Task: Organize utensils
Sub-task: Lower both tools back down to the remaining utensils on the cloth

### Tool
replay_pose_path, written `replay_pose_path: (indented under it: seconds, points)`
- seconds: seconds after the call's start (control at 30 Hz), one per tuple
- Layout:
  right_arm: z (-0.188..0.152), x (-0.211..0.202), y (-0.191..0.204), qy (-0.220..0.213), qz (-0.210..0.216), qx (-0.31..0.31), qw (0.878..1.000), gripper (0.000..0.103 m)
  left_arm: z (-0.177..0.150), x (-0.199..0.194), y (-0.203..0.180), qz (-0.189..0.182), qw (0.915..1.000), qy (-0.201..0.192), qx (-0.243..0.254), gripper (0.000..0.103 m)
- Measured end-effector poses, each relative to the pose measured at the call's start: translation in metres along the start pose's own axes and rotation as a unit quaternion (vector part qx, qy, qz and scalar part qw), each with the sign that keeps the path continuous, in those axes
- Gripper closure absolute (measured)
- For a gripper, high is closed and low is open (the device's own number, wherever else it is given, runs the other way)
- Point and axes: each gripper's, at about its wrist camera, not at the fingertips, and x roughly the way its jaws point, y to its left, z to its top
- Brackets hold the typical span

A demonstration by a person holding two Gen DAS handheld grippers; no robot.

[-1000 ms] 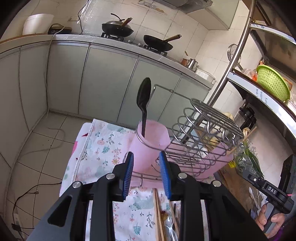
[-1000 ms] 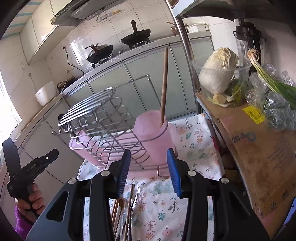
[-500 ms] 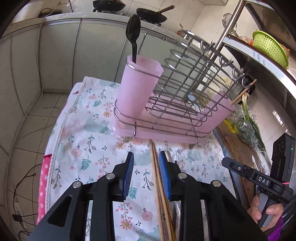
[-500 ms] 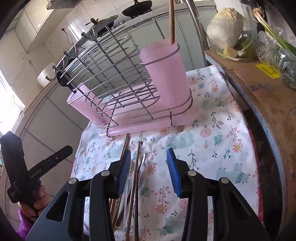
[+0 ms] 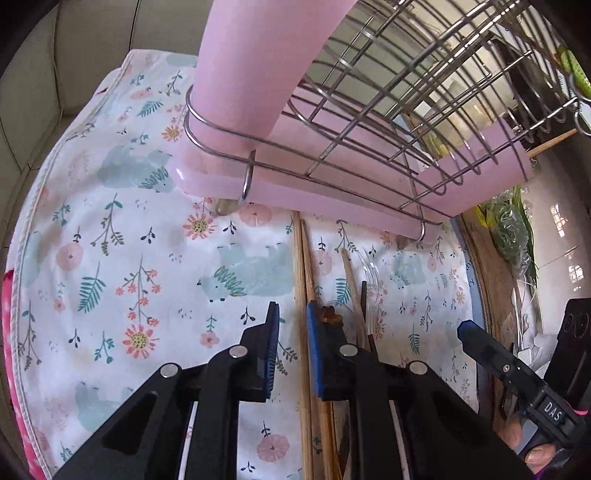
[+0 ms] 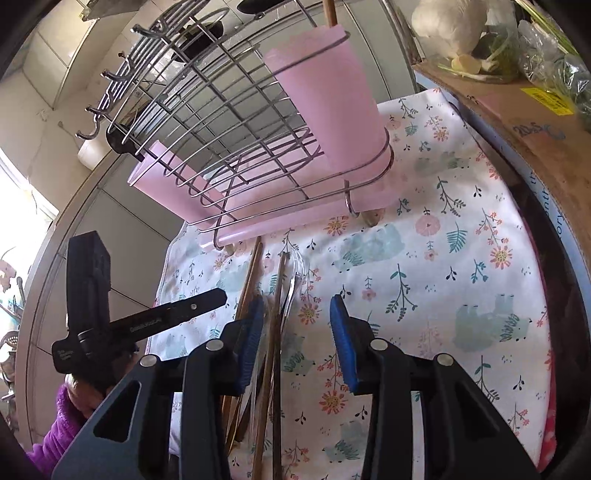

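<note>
Left gripper (image 5: pixel 290 325) spread, low over the floral cloth (image 5: pixel 129 258), straddling the leftmost chopstick (image 5: pixel 298 266), likely lining up a pinch. Right gripper (image 6: pixel 297 317) also spread, holding nothing, loose utensils (image 6: pixel 273 332) at its 9 o'clock finger. Wire rack (image 5: pixel 369 122) with pink cup (image 5: pixel 255 62) sits at 12 o'clock, the likely drop point.

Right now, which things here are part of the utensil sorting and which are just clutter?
In play:
- wooden chopsticks lying on the floral cloth
- clear plastic spoon beside them
- pink utensil cup in the wire rack
- left gripper, right gripper, both open

Clutter:
- cabbage
- cardboard box
- bagged greens
</note>
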Motion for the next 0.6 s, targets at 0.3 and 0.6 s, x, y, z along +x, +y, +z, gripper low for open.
replay_pose_path:
  seconds: [0.3, 0.6]
  points:
    - [-0.003, 0.006, -0.006, 0.015, 0.014, 0.01, 1.0, 0.067, 0.001, 0.017, -0.005, -0.022, 0.9995, 0.02, -0.01, 0.096]
    - [-0.009, 0.012, 0.001, 0.031, 0.024, 0.005, 0.999, 0.067, -0.002, 0.024, -0.009, -0.045, 0.9985, 0.028, -0.015, 0.092]
